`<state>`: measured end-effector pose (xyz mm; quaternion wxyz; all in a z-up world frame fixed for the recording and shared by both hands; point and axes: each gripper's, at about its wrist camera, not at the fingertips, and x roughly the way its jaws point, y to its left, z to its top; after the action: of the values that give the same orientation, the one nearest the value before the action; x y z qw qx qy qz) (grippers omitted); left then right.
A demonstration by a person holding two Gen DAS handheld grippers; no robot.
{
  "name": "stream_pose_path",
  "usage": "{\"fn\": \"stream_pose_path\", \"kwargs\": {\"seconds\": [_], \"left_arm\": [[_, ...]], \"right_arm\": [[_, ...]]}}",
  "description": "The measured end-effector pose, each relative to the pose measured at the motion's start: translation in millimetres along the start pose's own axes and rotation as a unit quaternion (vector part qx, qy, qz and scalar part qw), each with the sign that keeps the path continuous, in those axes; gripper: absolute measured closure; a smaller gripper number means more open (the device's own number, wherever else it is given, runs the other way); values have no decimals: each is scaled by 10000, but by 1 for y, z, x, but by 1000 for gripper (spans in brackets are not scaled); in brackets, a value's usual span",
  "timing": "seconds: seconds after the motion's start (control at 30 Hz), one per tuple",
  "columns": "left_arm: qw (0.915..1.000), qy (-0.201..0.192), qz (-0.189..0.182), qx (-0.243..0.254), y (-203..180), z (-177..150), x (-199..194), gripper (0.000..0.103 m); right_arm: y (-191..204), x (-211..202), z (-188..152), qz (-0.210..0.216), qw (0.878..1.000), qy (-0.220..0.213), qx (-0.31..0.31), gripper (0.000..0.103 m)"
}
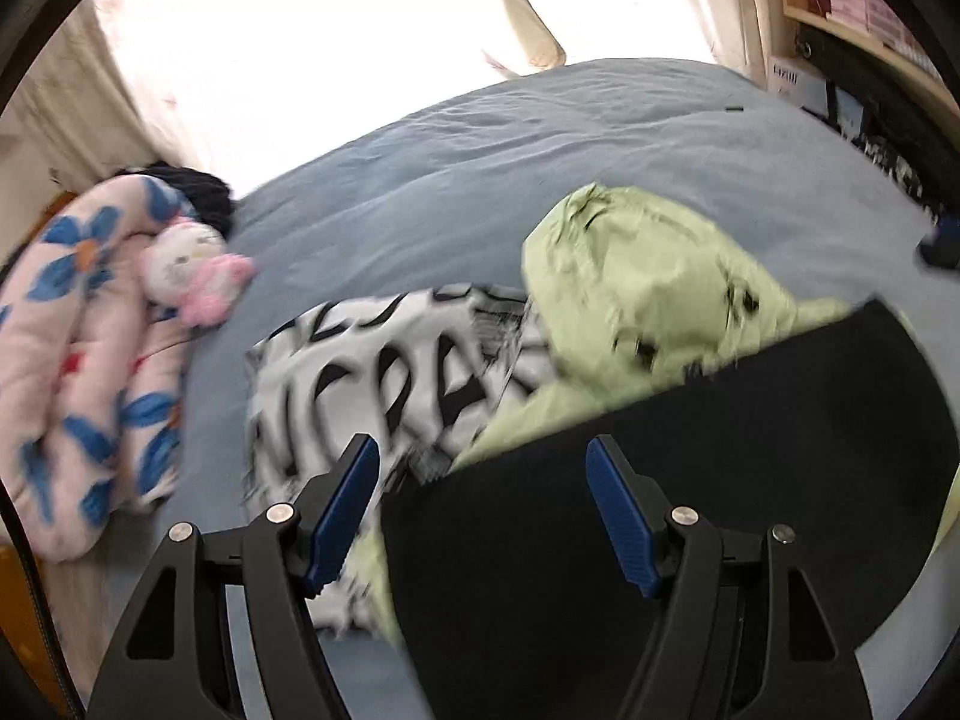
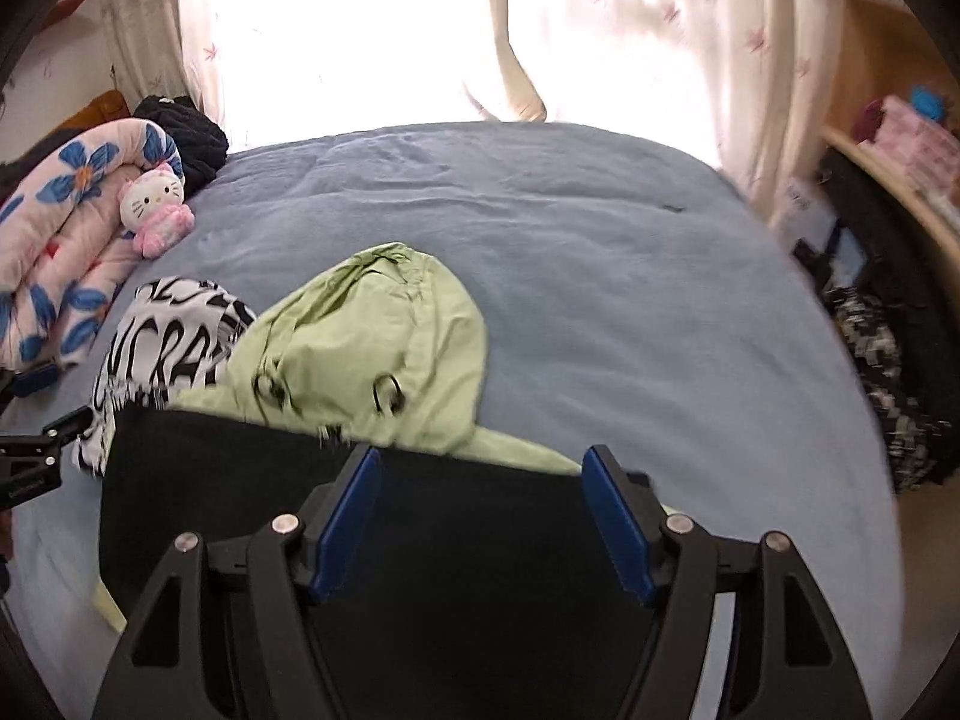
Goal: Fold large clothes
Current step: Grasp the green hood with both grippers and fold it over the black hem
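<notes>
Black garment (image 2: 420, 540) lies flat, straight-edged, over the green hooded jacket (image 2: 372, 336); left gripper (image 1: 483, 510) and right gripper (image 2: 483, 516) both released.

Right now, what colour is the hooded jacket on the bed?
Light green hooded jacket, clearest in the right wrist view.

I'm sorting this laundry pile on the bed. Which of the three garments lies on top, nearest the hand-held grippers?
The black garment, a flat dark panel, overlaps the light green hooded one; the black-and-white lettered one lies further left beside the green.
</notes>
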<state>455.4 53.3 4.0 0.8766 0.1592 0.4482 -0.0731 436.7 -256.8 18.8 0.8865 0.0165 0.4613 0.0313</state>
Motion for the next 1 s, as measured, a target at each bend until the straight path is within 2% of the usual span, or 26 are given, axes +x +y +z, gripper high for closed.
{"fn": "stream_pose_path", "kwargs": {"seconds": [0.13, 0.33, 0.4, 0.47, 0.53, 0.63, 0.8, 0.83, 0.87, 0.9, 0.93, 0.97, 1.0], "left_arm": [[9991, 56, -409, -62, -1, 43, 50, 33], [9987, 326, -398, -37, -8, 72, 131, 33], [9983, 407, -378, -159, -6, 77, 158, 37], [9970, 514, -454, -360, -1, 81, 183, 56], [9947, 619, -590, -575, 3, 84, 202, 62], [9922, 606, -796, -750, 4, 89, 220, 62], [9899, 713, -967, -756, -8, 91, 244, 62], [9889, 739, -1035, -766, -11, 90, 247, 75], [9864, 796, -1201, -790, -15, 88, 252, 90], [9867, 777, -1189, -794, -18, 88, 253, 92], [9876, 693, -1171, -787, -20, 87, 251, 97], [9887, 570, -1153, -768, -22, 87, 246, 99], [9897, 441, -1120, -778, -23, 87, 240, 99]], "right_arm": [[-4, 63, 24, 166, 9994, 261, 127, 33], [-32, 154, 44, 432, 9939, 605, 812, 33], [-46, 173, 48, 519, 9905, 603, 1125, 33], [-61, 192, 51, 641, 9859, 590, 1431, 33], [-70, 209, 53, 789, 9815, 603, 1638, 33], [-72, 229, 57, 1011, 9779, 612, 1722, 33], [-58, 252, 59, 1093, 9799, 626, 1545, 33], [-55, 254, 60, 1197, 9791, 604, 1526, 38], [-52, 256, 61, 1306, 9780, 634, 1500, 50], [-49, 258, 61, 1425, 9765, 677, 1467, 60], [-46, 258, 62, 1440, 9771, 704, 1396, 89], [-42, 256, 64, 1380, 9797, 692, 1278, 98], [-38, 252, 65, 1293, 9827, 628, 1168, 98]]}}
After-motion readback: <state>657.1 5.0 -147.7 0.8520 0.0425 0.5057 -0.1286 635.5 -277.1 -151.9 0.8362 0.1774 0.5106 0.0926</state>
